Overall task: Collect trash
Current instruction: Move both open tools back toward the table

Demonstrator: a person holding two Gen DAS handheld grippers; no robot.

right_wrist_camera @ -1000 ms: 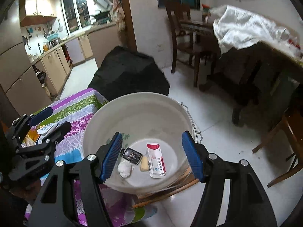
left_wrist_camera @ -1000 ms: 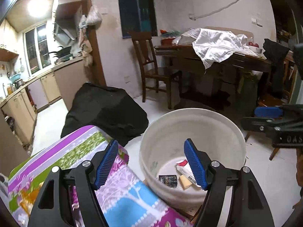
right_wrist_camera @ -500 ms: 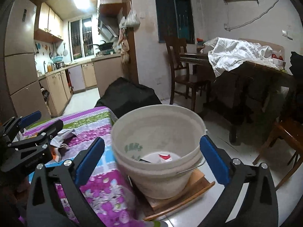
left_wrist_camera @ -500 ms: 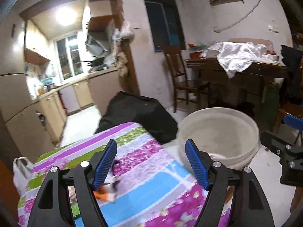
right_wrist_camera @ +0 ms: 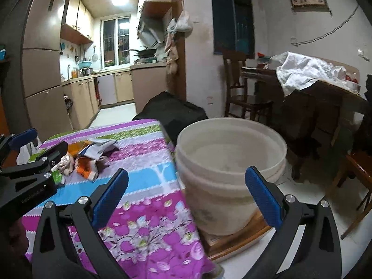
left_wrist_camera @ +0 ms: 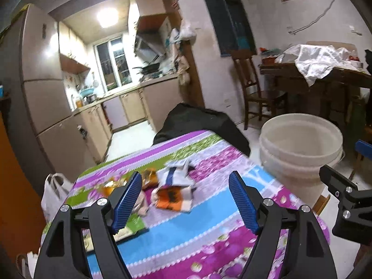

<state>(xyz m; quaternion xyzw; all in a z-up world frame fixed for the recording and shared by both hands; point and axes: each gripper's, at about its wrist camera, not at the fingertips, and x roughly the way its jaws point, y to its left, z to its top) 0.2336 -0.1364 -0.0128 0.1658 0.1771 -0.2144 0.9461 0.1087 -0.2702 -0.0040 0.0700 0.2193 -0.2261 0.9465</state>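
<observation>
A pile of trash lies on the flowered tablecloth (left_wrist_camera: 186, 232): an orange-and-white wrapper (left_wrist_camera: 173, 194), a white-and-blue packet (left_wrist_camera: 177, 172), a small orange wrapper (left_wrist_camera: 148, 176) and a crumpled tissue (left_wrist_camera: 139, 203). My left gripper (left_wrist_camera: 184, 179) hovers just short of the pile; its jaws are opening and hold nothing. The white bucket (left_wrist_camera: 300, 139) stands off the table's right edge. My right gripper (right_wrist_camera: 187, 171) is open and empty, between the table edge and the bucket (right_wrist_camera: 232, 153). The trash pile (right_wrist_camera: 93, 153) lies to its left.
A black bag (left_wrist_camera: 197, 121) sits on the floor behind the table, and a white plastic bag (left_wrist_camera: 53, 193) hangs at its left. The bucket rests on a wooden board (right_wrist_camera: 232, 239). A wooden chair (left_wrist_camera: 253, 93) and a dark table under a white cloth (left_wrist_camera: 318, 65) stand at the right.
Both grippers pulled back from above the bucket and swung left towards the table. The right jaws spread wider. The trash pile came into view in front of the left gripper.
</observation>
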